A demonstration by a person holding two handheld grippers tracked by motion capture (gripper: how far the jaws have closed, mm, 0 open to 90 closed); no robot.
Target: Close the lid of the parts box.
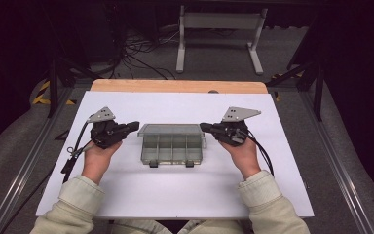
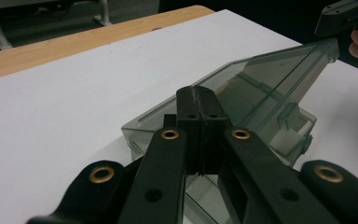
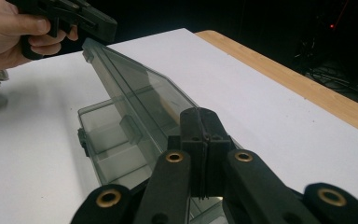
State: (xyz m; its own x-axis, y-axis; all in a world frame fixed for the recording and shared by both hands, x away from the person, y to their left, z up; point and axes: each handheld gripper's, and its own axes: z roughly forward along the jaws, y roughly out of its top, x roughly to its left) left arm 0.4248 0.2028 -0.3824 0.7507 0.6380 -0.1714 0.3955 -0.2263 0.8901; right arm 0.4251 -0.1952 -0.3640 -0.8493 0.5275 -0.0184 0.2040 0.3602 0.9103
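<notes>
Item: clear compartment box [image 1: 172, 147], smoky plastic, with dividers inside and two dark latches on the edge nearest you. It sits at the middle of the white sheet [image 1: 175, 195] covering the desk [image 1: 126, 86], between your two hands.

Lid [image 2: 261, 84]: raised at a slant, hinged along the far edge and unlatched at the near one. You appear to be propping it from both ends, which is why it stands partway up rather than lying flat or falling back.

Left gripper [image 1: 132, 126]: jaws pressed fully together, nothing between them. The closed tip meets the lid's left end, seemingly used as a blunt lifter rather than a clamp.

Right gripper [image 1: 205, 127]: jaws likewise shut tight on nothing, tip at the lid's right end, mirroring the other.

Contents: compartments look empty, apart from one pale patch in an end cell that you cannot identify here.

Note: with neither side gripping, the lid rests only on your two tips, so keep both ends level.
</notes>
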